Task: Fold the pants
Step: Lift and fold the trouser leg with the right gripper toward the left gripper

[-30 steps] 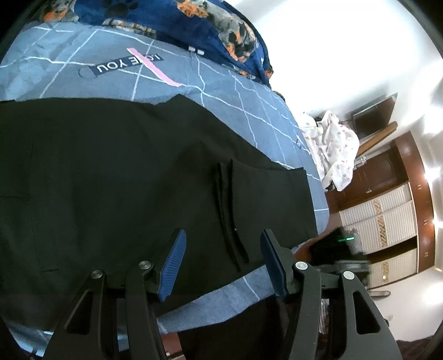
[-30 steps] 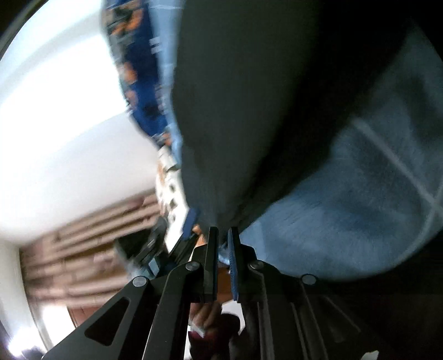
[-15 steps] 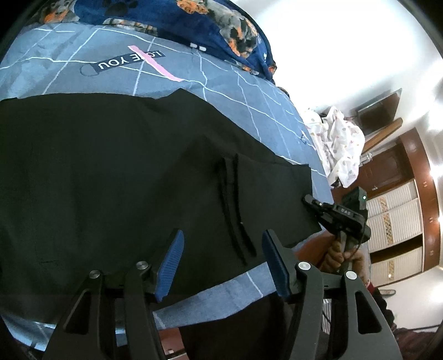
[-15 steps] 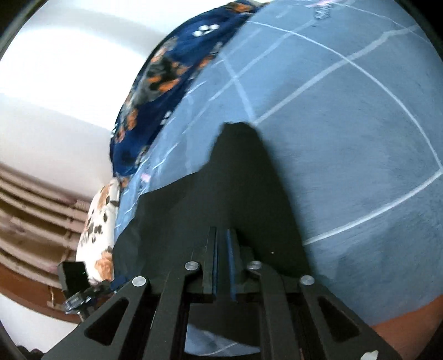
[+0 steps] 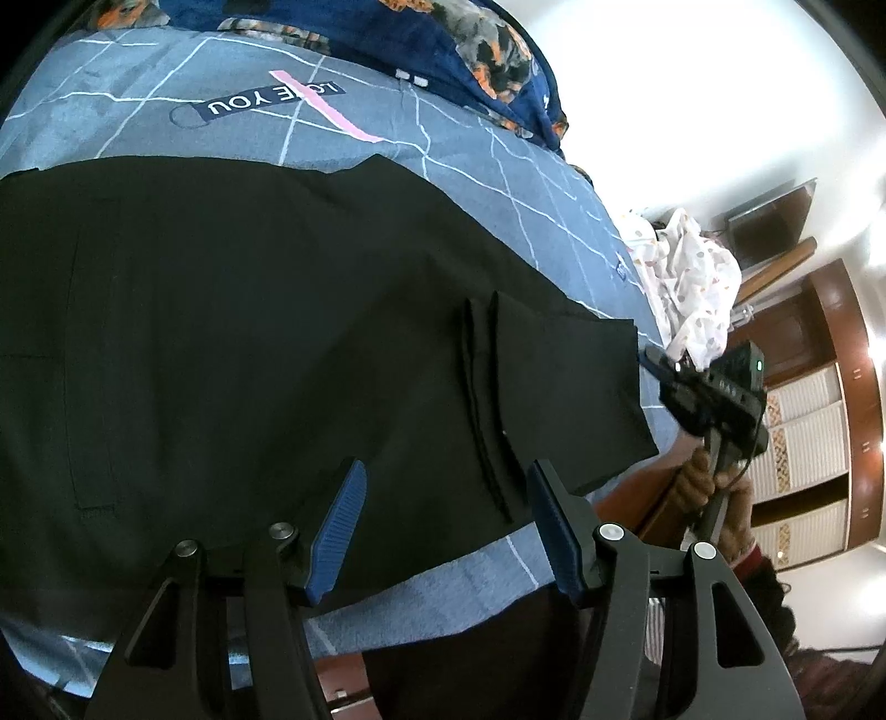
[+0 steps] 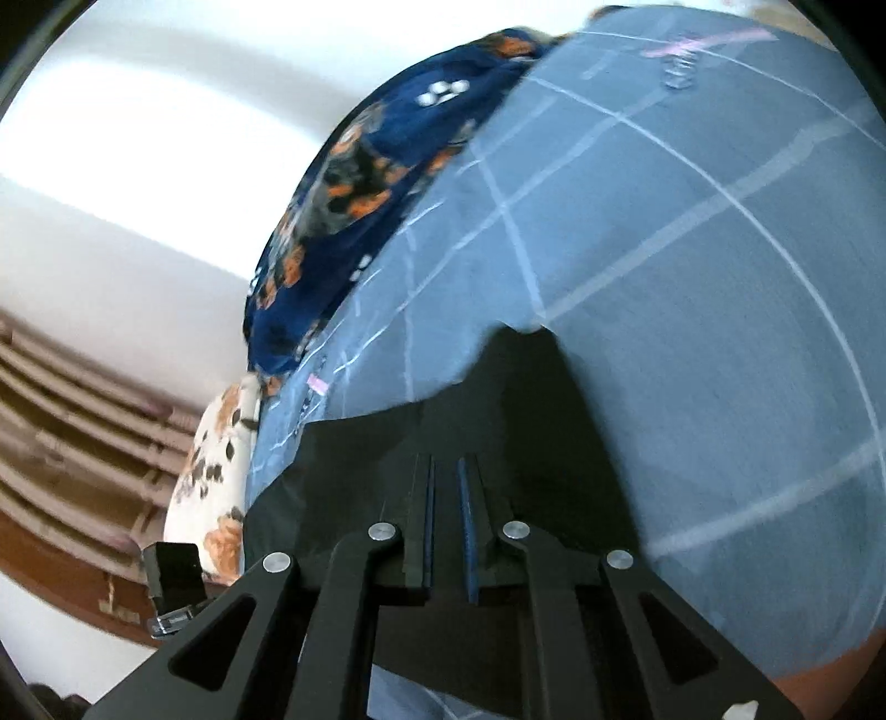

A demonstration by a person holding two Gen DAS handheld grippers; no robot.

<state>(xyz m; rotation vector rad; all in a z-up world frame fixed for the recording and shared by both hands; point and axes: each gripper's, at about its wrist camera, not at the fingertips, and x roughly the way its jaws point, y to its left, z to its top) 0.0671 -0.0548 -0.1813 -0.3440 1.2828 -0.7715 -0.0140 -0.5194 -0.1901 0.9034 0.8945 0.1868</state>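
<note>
Pants (image 5: 249,343) lie flat on bed (image 5: 498,166), leg ends folded back once, further folds left; left tongs (image 5: 443,526) gape wide, empty, above near edge; right tongs (image 6: 446,531) nearly shut, nothing visibly gripped.

bright daylight | wall (image 5: 692,83) glare | right view blurred | fisheye-bent edges

A bed under a blue-grey sheet (image 5: 498,166) with white grid lines fills the near scene, a dark blue patterned blanket (image 5: 470,50) bunched along its far edge. Beyond stands a bright white wall (image 5: 692,83). To the right is a dark wooden wardrobe (image 5: 819,421) with pale panels.
</note>
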